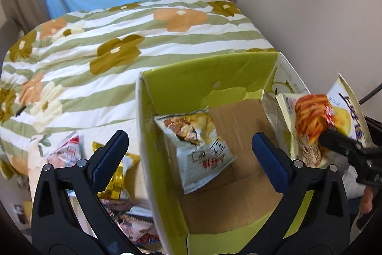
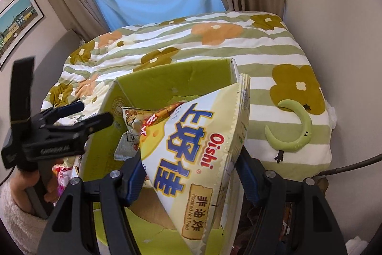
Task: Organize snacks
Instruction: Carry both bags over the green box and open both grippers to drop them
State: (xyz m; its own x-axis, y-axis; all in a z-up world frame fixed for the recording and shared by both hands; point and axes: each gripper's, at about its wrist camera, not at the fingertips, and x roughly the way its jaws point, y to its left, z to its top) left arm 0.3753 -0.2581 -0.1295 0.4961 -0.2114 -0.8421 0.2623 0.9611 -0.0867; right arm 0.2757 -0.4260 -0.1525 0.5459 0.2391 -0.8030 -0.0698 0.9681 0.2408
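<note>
An open cardboard box with green inner walls stands on the bed. A white snack bag leans against its left wall inside. My left gripper hangs above the box with its jaws wide open, and neither pad touches that bag. My right gripper is shut on a pale yellow Oishi snack bag, held over the right side of the box. The left wrist view shows the Oishi bag at the box's right edge with the right gripper on it. My left gripper shows at the left of the right wrist view.
Several loose snack packets lie on the bed left of the box. A striped floral quilt covers the bed behind it. A green moon-shaped toy rests on the quilt to the right. A wall and a cable lie further right.
</note>
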